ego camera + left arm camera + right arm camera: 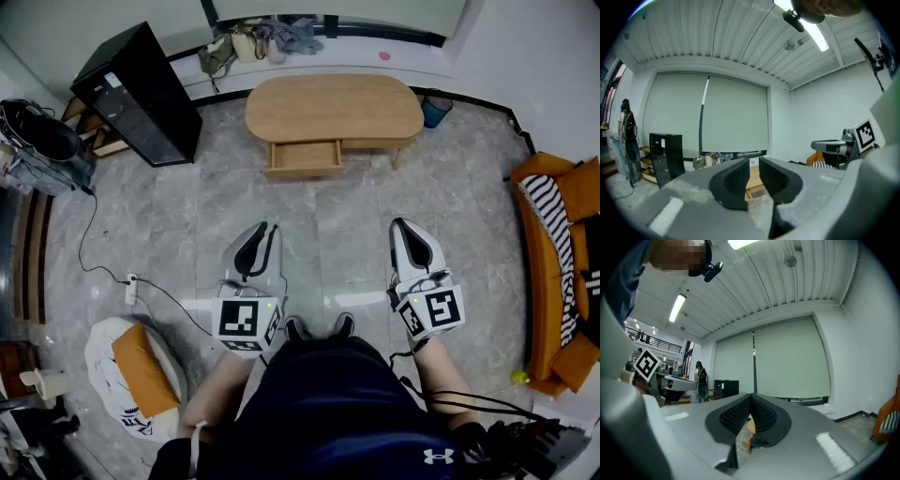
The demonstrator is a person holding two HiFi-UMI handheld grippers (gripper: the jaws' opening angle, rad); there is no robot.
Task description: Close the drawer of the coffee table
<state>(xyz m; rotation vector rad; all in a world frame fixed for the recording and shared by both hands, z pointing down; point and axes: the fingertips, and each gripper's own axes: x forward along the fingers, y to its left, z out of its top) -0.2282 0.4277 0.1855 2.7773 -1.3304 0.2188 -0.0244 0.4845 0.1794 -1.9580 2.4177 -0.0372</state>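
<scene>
The oval wooden coffee table (333,105) stands across the marble floor by the far wall, well ahead of me. Its drawer (305,157) on the front left is pulled out and looks empty. My left gripper (266,229) and right gripper (400,226) are held side by side over the floor, pointing toward the table and far short of it. Both are shut with nothing between the jaws. In the left gripper view the table (753,178) shows in the slit of the left gripper (753,164). Below the right gripper (750,399), the drawer (746,444) peeks through.
A black cabinet (141,94) stands at the far left of the table. A blue bin (435,110) sits at the table's right end. An orange sofa (553,281) lines the right wall. A cable and power strip (131,287) lie on the floor left of me, near a white bag (131,375).
</scene>
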